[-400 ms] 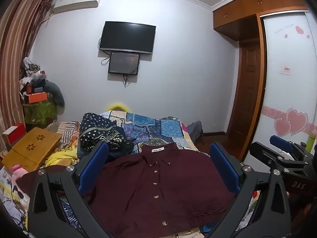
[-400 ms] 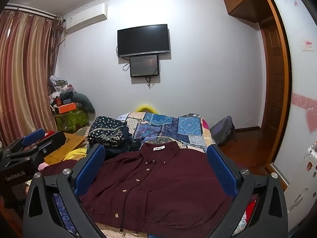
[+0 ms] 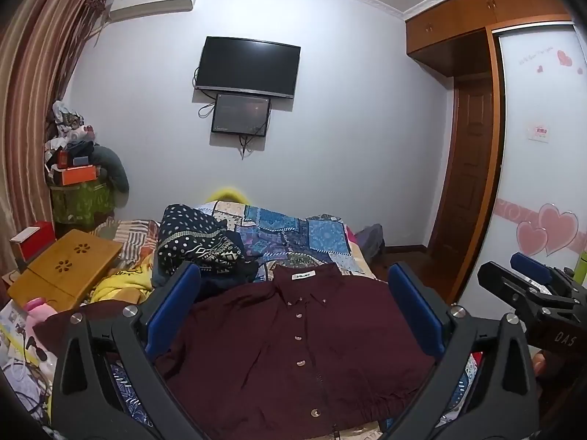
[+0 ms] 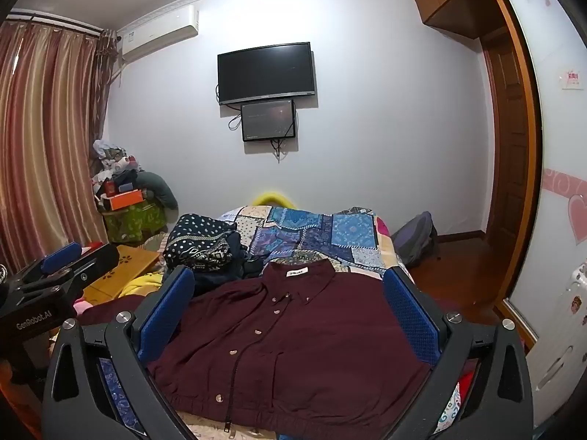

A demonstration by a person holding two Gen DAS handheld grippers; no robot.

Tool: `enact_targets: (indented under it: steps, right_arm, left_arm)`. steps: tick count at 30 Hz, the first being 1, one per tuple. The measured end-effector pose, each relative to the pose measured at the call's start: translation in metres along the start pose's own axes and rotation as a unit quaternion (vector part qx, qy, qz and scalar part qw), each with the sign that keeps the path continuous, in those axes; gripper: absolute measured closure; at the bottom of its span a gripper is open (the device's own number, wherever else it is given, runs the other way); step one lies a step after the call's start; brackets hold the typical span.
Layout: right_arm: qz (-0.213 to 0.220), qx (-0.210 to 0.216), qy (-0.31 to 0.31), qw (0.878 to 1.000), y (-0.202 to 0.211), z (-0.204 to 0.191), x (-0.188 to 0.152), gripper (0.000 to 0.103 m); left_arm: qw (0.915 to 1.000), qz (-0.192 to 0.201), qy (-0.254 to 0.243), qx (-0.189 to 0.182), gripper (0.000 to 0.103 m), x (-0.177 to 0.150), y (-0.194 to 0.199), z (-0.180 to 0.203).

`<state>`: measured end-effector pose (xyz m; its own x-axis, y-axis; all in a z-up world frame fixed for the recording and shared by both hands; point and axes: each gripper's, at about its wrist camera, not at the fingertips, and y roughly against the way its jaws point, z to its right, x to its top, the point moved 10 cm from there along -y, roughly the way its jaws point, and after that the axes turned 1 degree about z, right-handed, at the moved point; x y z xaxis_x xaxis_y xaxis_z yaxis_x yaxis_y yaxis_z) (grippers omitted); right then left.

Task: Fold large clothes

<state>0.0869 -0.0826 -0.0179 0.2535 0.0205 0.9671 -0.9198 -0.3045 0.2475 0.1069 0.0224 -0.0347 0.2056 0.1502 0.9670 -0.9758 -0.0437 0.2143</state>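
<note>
Clothes pile [image 3: 200,242] crowds maroon shirt's [image 3: 293,344] left shoulder.

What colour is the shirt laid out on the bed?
Dark maroon shirt, with small pale buttons; the right wrist view shows it best.

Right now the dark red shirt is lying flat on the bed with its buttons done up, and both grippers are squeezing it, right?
Not quite. The dark red shirt does lie flat on the bed, buttoned up, but neither gripper is squeezing it. The left gripper and right gripper both stand wide open, holding nothing. Each wrist view shows its own blue pads apart with the shirt lying free beyond them.
</note>
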Motion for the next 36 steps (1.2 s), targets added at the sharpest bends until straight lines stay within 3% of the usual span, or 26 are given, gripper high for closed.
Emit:
enact_targets:
  steps: [15, 25, 36]
  right_arm:
    - [-0.002, -0.003, 0.001, 1.000, -0.002, -0.002, -0.002, 0.001]
    - [-0.002, -0.004, 0.000, 1.000, -0.002, -0.002, -0.001, 0.001]
    - [-0.001, -0.004, -0.005, 1.000, -0.001, 0.002, 0.001, 0.001]
  left_arm:
    - [1.0000, -0.004, 0.002, 0.005, 0.000, -0.008, -0.005, -0.015]
    - [1.0000, -0.004, -0.003, 0.005, 0.000, -0.007, -0.005, 0.004]
    - [1.0000, -0.004, 0.000, 0.004, 0.000, -0.006, -0.002, -0.003]
